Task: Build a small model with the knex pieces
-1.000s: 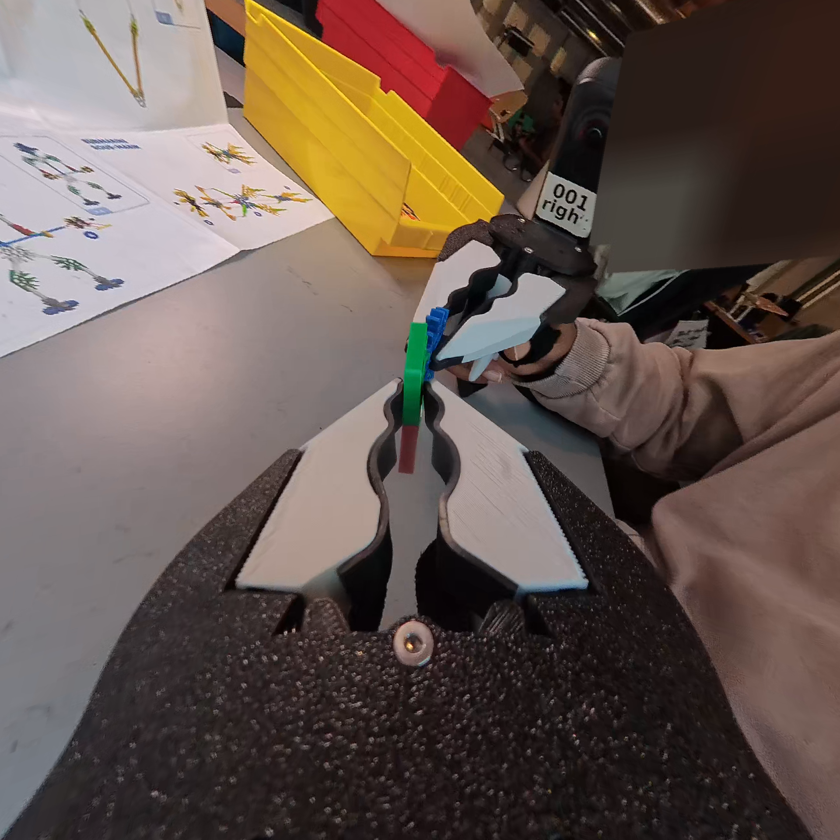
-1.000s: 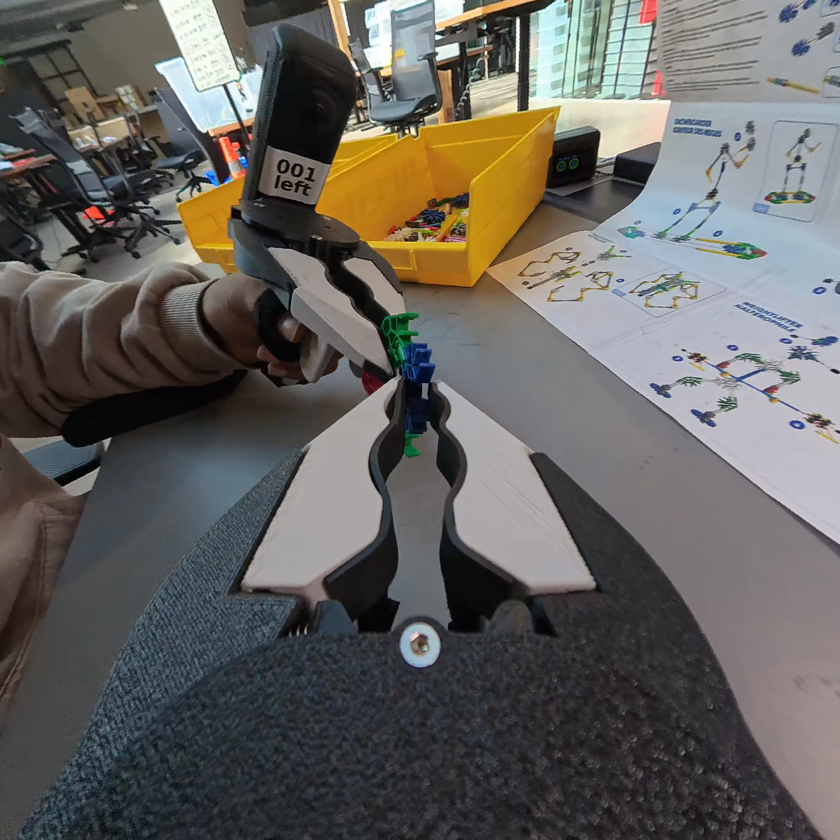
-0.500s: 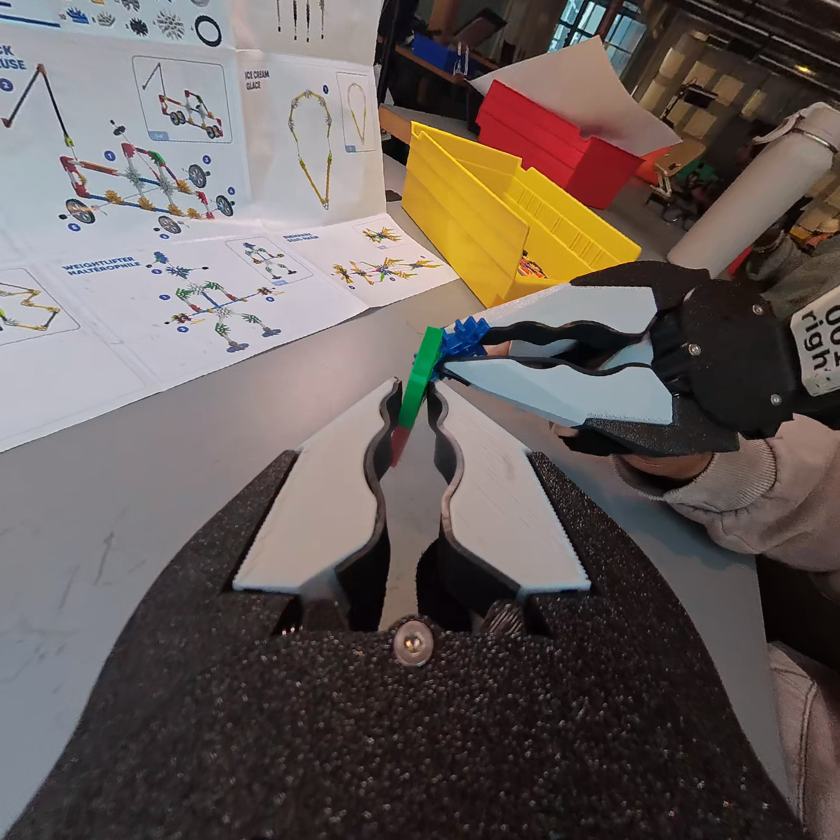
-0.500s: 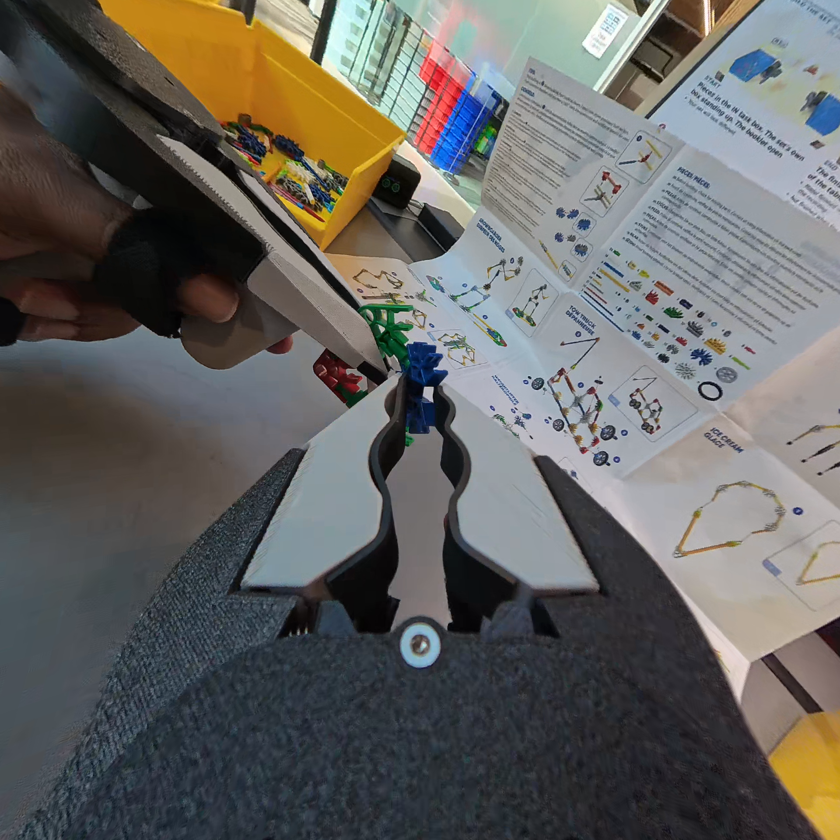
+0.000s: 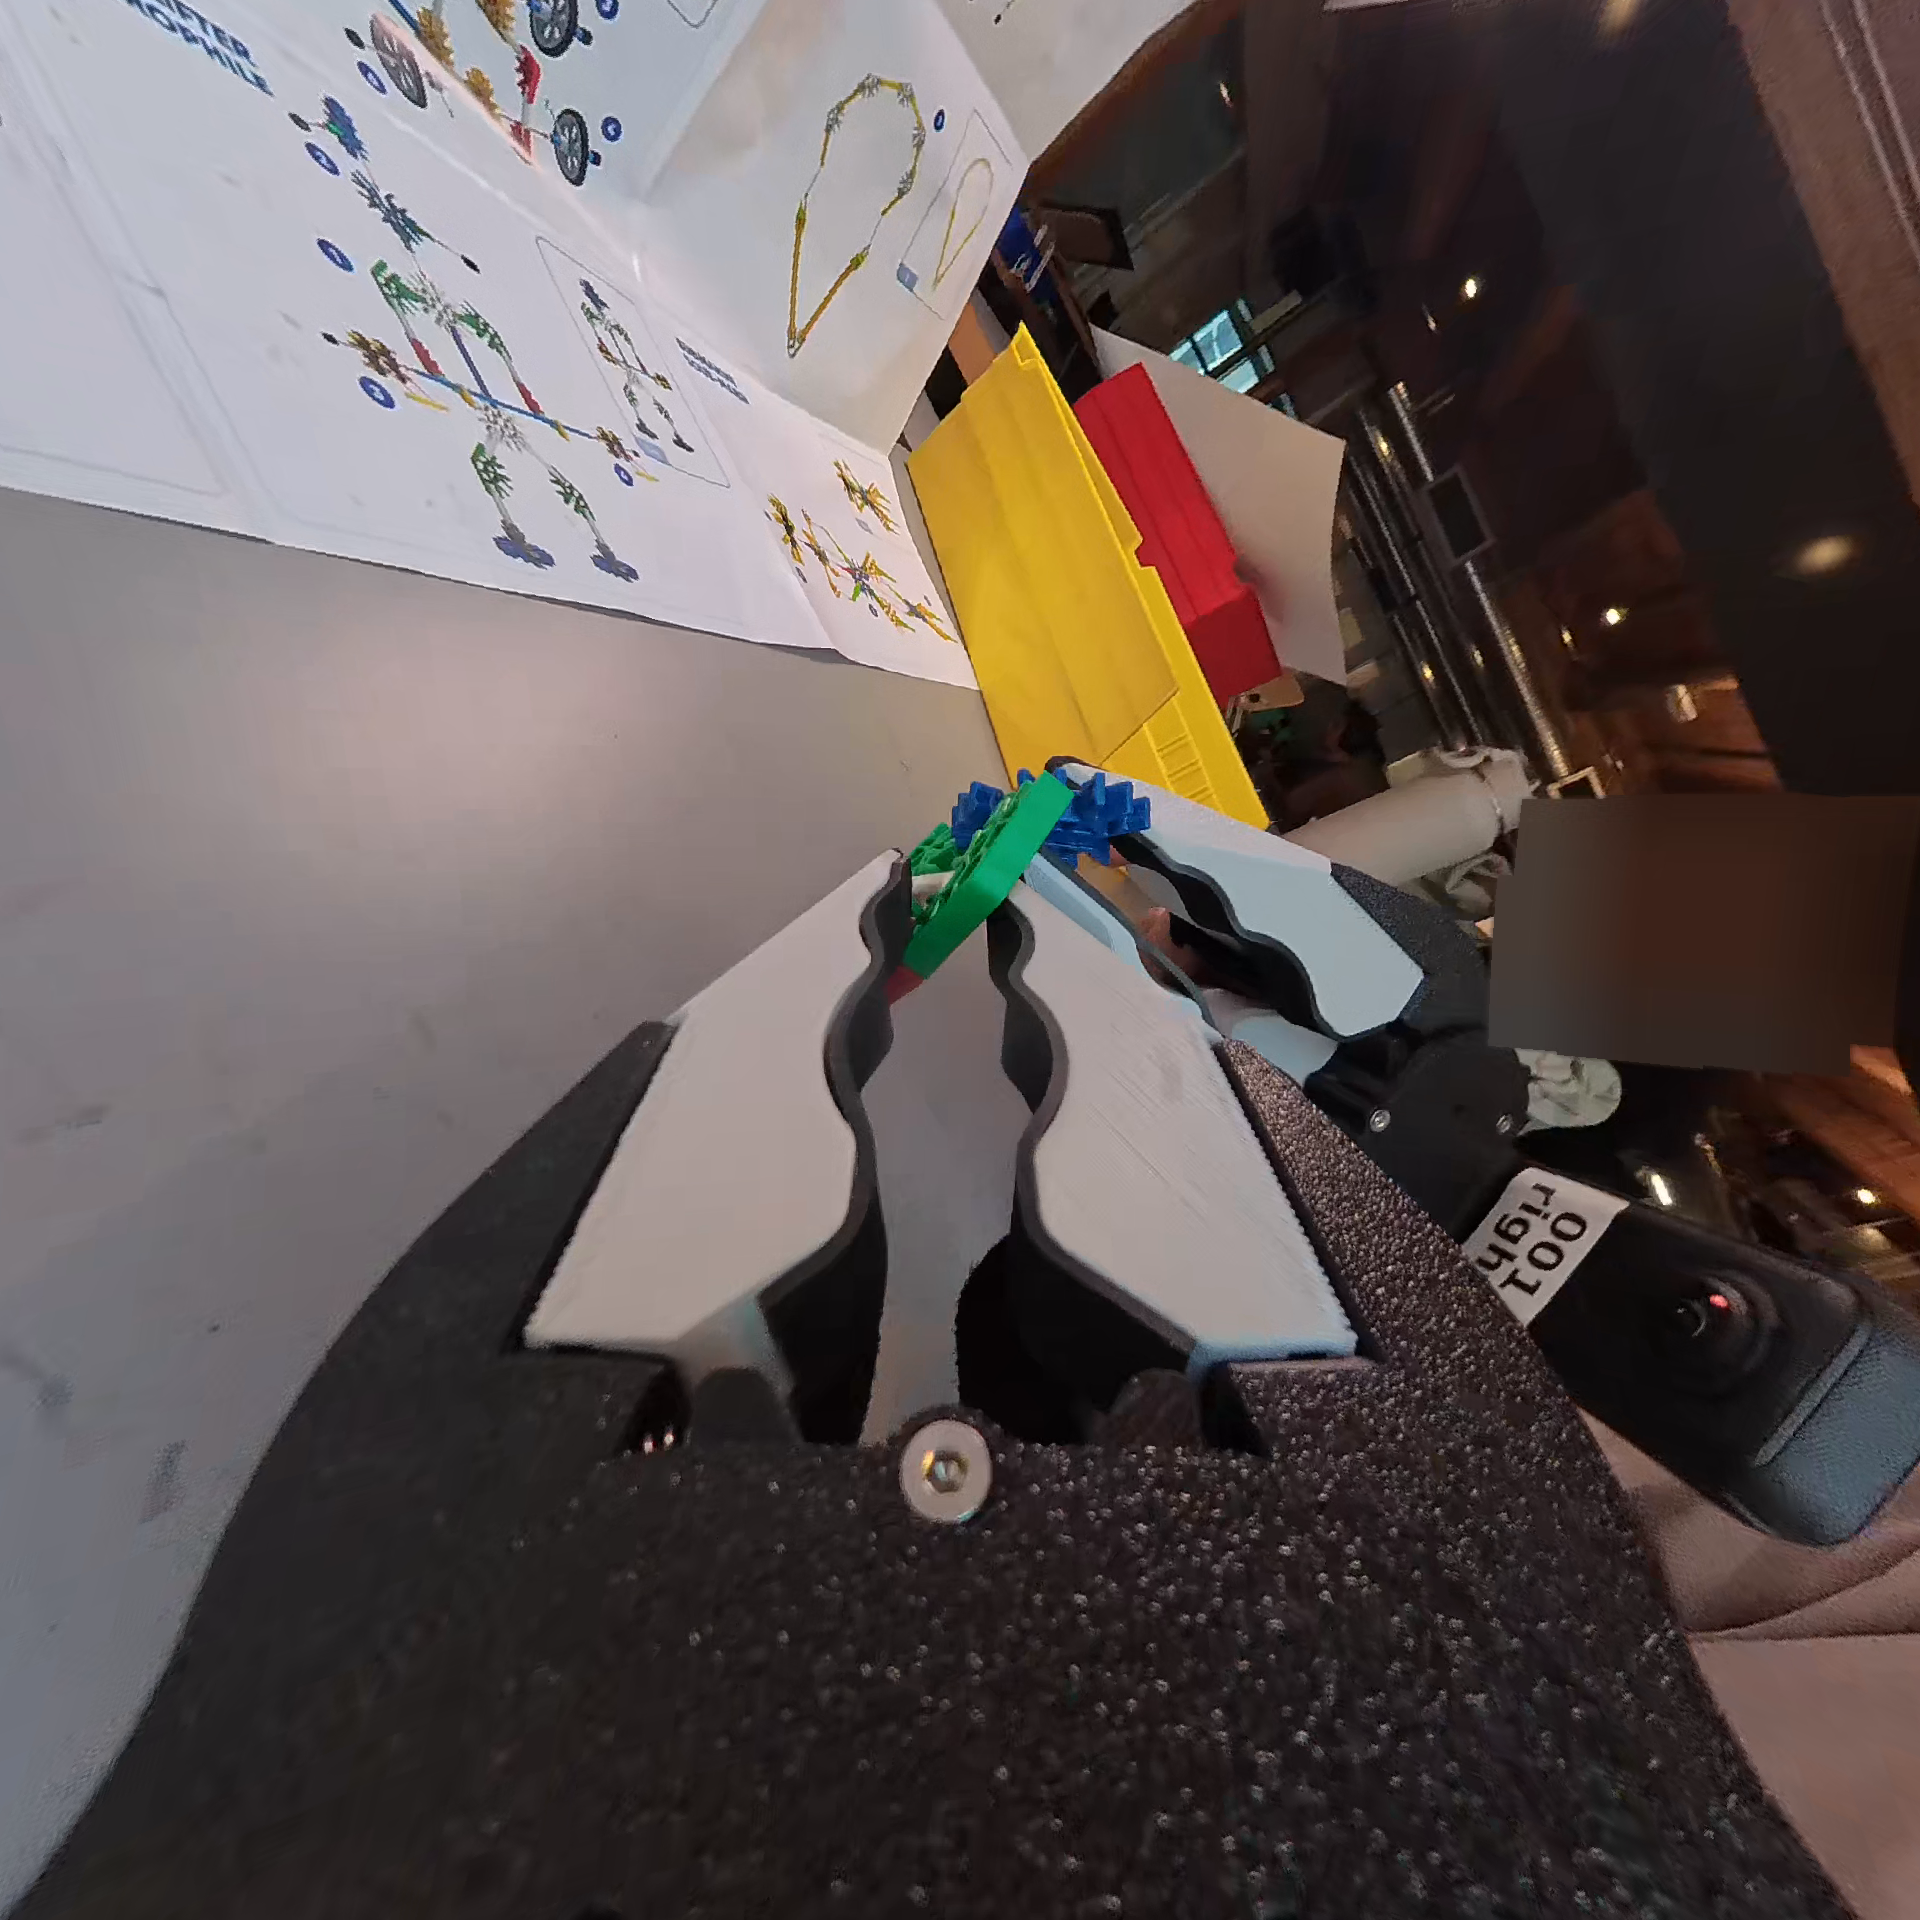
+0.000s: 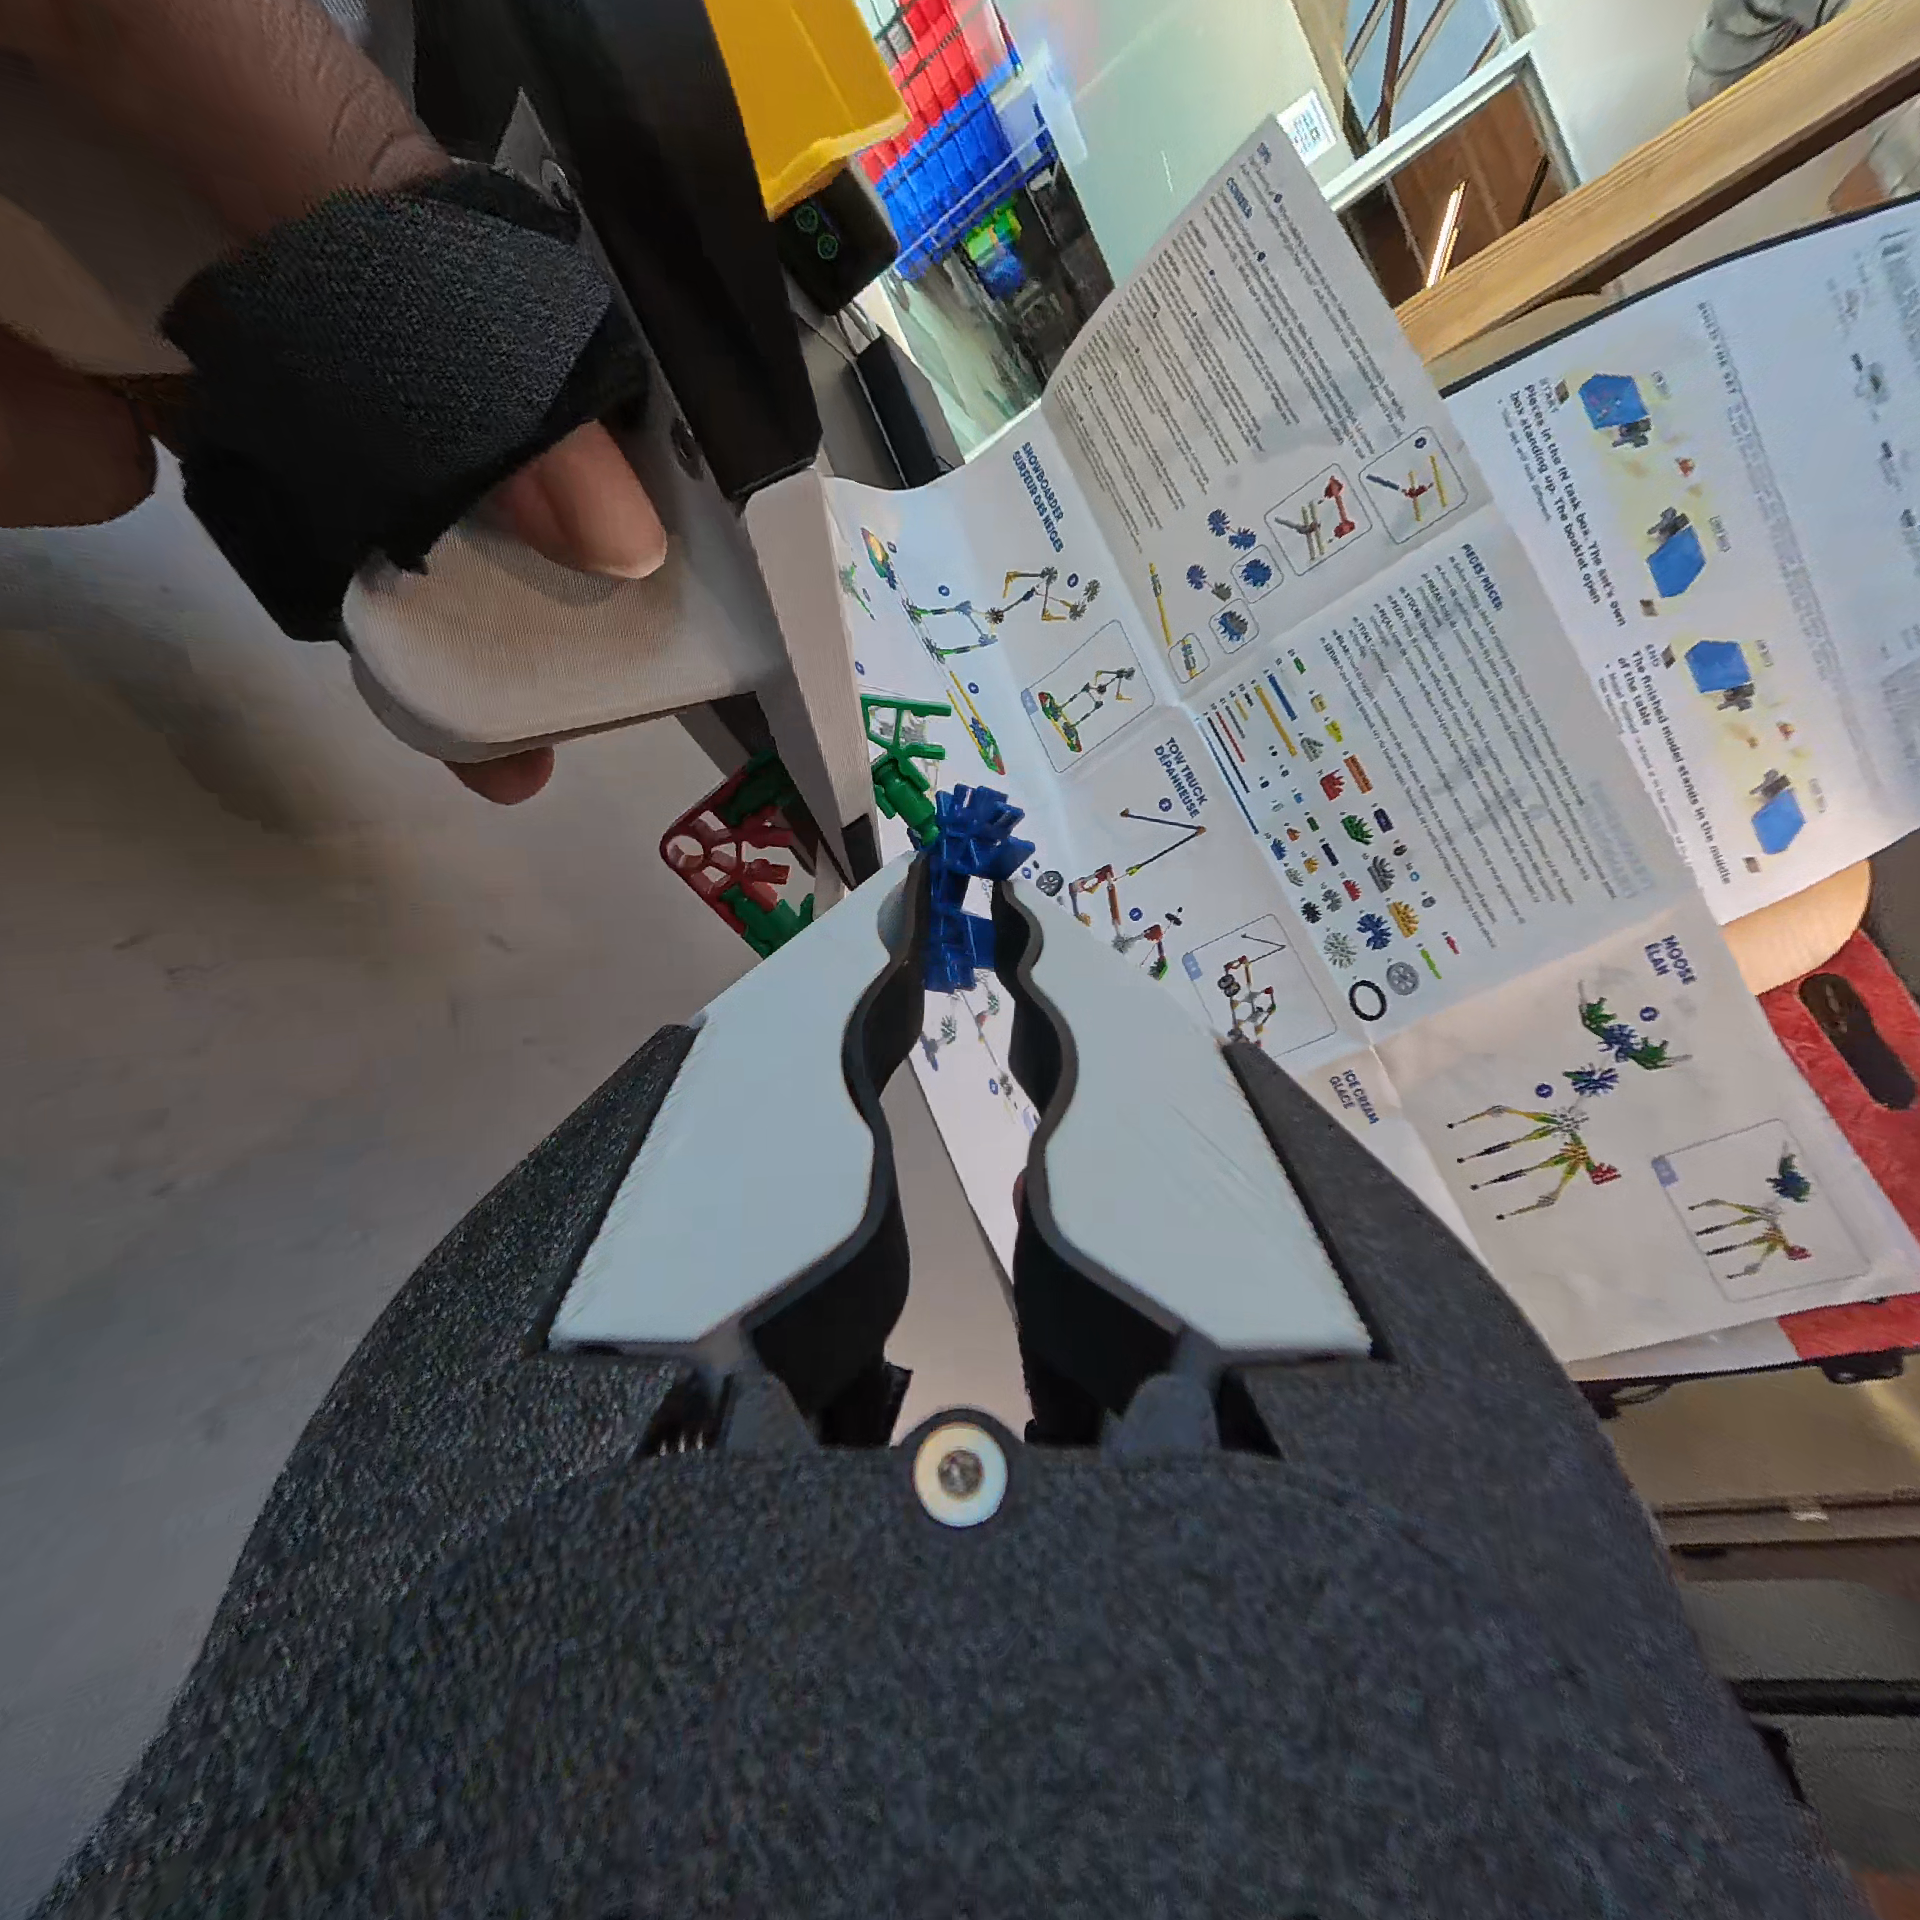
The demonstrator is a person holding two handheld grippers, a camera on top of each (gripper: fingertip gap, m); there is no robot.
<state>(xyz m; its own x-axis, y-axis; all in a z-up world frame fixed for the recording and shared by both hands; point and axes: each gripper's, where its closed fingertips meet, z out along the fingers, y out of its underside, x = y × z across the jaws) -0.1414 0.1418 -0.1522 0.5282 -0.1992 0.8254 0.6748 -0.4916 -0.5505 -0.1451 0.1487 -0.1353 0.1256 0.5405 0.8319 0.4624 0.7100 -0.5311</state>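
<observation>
Left tongs (image 5: 940, 894) pinch a green connector (image 5: 977, 883); right tongs (image 6: 956, 883) pinch the joined blue connector (image 6: 961, 894). Only the right view shows a red piece (image 6: 727, 857).

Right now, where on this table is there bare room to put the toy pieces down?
The grey table is bare on the near side of the instruction sheet. It is crowded where the left gripper and right gripper meet, and by the yellow bin.

The connector pieces (image 5: 977, 873) are coloured green, blue and red. The bins (image 5: 1060, 582) are coloured yellow and red; the table (image 5: 416, 831) is grey.
</observation>
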